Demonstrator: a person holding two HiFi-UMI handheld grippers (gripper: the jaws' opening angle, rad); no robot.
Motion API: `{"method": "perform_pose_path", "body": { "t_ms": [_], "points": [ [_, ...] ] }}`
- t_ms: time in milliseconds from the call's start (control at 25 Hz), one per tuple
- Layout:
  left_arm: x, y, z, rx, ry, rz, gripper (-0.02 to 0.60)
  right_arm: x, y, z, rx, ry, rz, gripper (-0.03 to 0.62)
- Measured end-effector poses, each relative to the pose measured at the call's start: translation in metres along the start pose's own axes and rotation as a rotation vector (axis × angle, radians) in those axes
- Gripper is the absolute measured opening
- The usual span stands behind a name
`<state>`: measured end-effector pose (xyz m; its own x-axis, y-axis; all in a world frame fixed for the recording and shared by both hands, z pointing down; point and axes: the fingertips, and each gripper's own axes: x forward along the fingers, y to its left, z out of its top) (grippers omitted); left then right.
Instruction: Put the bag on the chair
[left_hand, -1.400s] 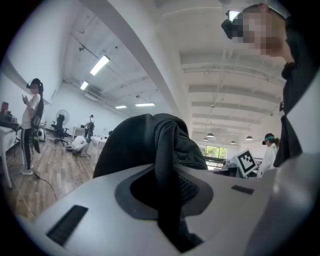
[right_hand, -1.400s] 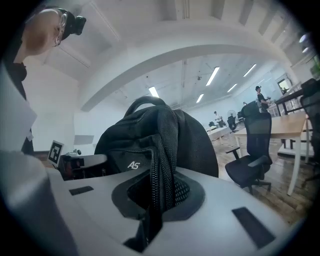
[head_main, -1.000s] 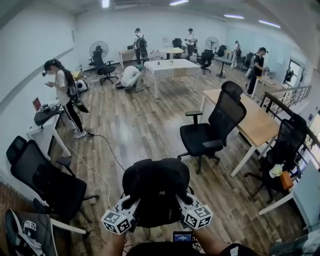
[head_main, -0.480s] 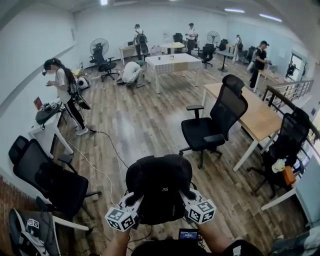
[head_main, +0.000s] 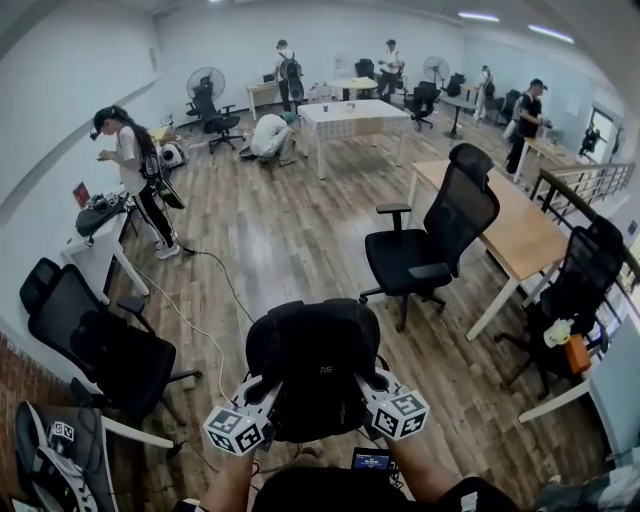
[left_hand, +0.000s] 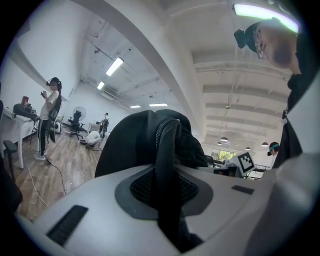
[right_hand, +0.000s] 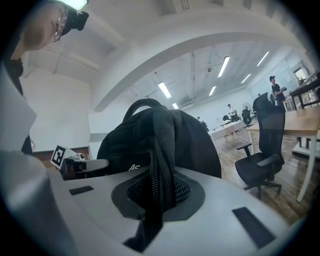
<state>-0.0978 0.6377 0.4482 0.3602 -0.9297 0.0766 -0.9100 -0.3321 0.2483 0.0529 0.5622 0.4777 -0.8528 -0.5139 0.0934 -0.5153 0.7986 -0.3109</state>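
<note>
Floor: wood planks (head_main: 270, 240), a thin cable (head_main: 215, 290) trailing across.
Room: open office, white walls, strip lights; wooden-topped counter (head_main: 520, 240) at right, white counter (head_main: 352, 115) far back, people standing around the edges.
Backpack (head_main: 315, 360): black, held off the floor, well apart from the black mesh office chair (head_main: 425, 250).
Left tool (left_hand: 167, 200): clamped on a fold of backpack fabric.
Right tool (right_hand: 157, 195): clamped on the zipped edge.
Against a second ago: same two-sided grip, backpack still hanging low centre, office chair still empty and about as far off.
</note>
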Motion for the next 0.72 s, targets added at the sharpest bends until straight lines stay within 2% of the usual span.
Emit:
{"method": "perform_pose_path", "body": {
  "t_ms": [360, 720],
  "points": [
    [0.018, 0.006, 0.009, 0.003, -0.006, -0.015, 0.051, 0.01, -0.014, 0.008, 0.032, -0.001, -0.004, 0.025],
    [0.077, 0.05, 0.017, -0.018, -0.015, -0.032, 0.051, 0.061, -0.062, 0.024, 0.025, 0.0, -0.024, 0.025]
  ]
}}
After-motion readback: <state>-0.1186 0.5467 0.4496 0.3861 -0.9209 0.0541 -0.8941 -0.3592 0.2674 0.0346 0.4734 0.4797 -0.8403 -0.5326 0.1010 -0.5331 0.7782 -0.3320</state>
